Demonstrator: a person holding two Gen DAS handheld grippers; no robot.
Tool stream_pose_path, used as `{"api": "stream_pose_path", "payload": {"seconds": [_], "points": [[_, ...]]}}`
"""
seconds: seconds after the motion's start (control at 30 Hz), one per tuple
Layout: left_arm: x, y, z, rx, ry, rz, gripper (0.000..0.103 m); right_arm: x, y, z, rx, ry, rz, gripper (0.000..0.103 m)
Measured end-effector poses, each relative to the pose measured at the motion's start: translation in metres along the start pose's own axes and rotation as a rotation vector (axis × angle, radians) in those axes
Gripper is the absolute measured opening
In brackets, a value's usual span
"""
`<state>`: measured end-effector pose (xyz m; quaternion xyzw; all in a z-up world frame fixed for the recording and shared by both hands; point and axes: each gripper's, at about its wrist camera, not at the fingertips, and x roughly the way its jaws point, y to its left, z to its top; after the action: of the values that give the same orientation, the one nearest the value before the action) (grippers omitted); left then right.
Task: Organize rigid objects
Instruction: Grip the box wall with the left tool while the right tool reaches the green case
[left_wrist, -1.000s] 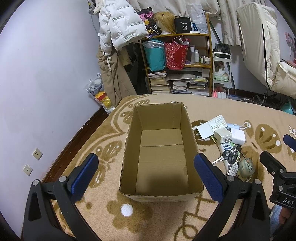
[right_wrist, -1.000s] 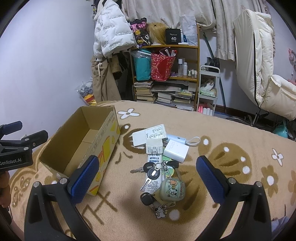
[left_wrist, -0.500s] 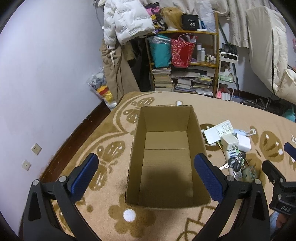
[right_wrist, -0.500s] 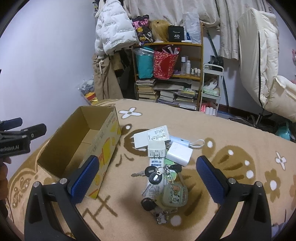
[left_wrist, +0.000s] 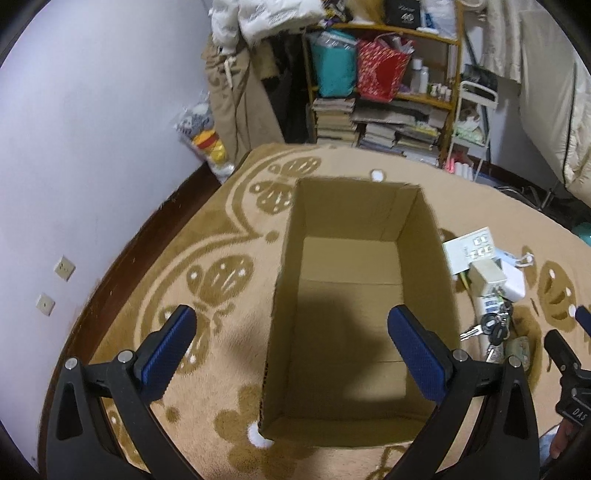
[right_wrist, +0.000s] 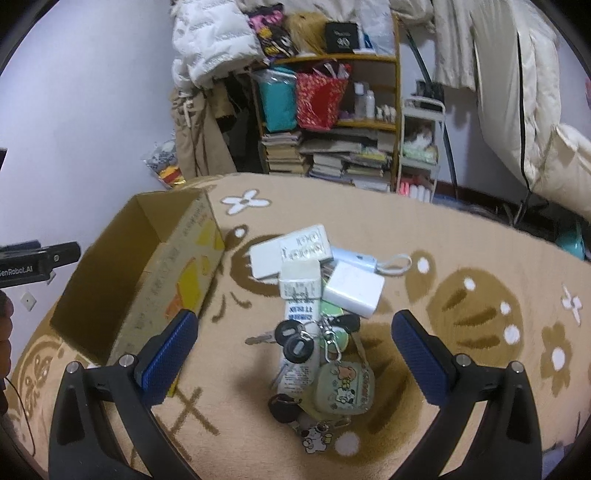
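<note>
An empty open cardboard box (left_wrist: 354, 310) (right_wrist: 147, 273) stands on the patterned blanket. My left gripper (left_wrist: 291, 350) hovers open over the box's near-left part, holding nothing. To the right of the box lies a pile: a white power strip (right_wrist: 288, 251), a small white carton (right_wrist: 300, 282), a white power bank (right_wrist: 354, 288) with a cord, a bunch of keys (right_wrist: 299, 339) and a green cartoon pouch (right_wrist: 345, 384). My right gripper (right_wrist: 294, 354) hangs open above the keys and pouch, empty. In the left wrist view the pile (left_wrist: 487, 284) shows at the right.
A tan blanket (right_wrist: 461, 258) with brown flower patterns covers the bed. Behind it stand a cluttered bookshelf (right_wrist: 332, 122), hanging coats (right_wrist: 210, 44) and a white cart (right_wrist: 421, 147). A purple wall (left_wrist: 74, 147) with sockets runs along the left. A hand shows at the left edge (right_wrist: 5, 332).
The left gripper has moved forward and left over the box. The right gripper has moved closer to the pile, now centred over the keys. Both stay open.
</note>
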<state>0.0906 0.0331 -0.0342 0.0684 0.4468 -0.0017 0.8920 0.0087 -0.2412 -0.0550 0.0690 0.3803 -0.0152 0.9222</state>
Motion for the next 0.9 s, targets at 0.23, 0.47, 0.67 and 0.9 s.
{"api": "stream_pose_path", "payload": {"seconds": [0.23, 0.47, 0.67, 0.9], "points": [[0.031, 0.014, -0.002, -0.057, 0.093, 0.012, 0.102, 0.024, -0.029, -0.011, 0.118, 0.086, -0.008, 0.103], [0.061, 0.022, -0.005, -0.099, 0.173, 0.007, 0.092, 0.043, -0.045, -0.022, 0.201, 0.160, -0.024, 0.103], [0.079, 0.022, -0.011, -0.103, 0.230, 0.003, 0.075, 0.056, -0.040, -0.031, 0.165, 0.197, -0.054, 0.103], [0.091, 0.022, -0.019, -0.098, 0.297, 0.006, 0.041, 0.066, -0.035, -0.038, 0.142, 0.236, -0.067, 0.103]]}}
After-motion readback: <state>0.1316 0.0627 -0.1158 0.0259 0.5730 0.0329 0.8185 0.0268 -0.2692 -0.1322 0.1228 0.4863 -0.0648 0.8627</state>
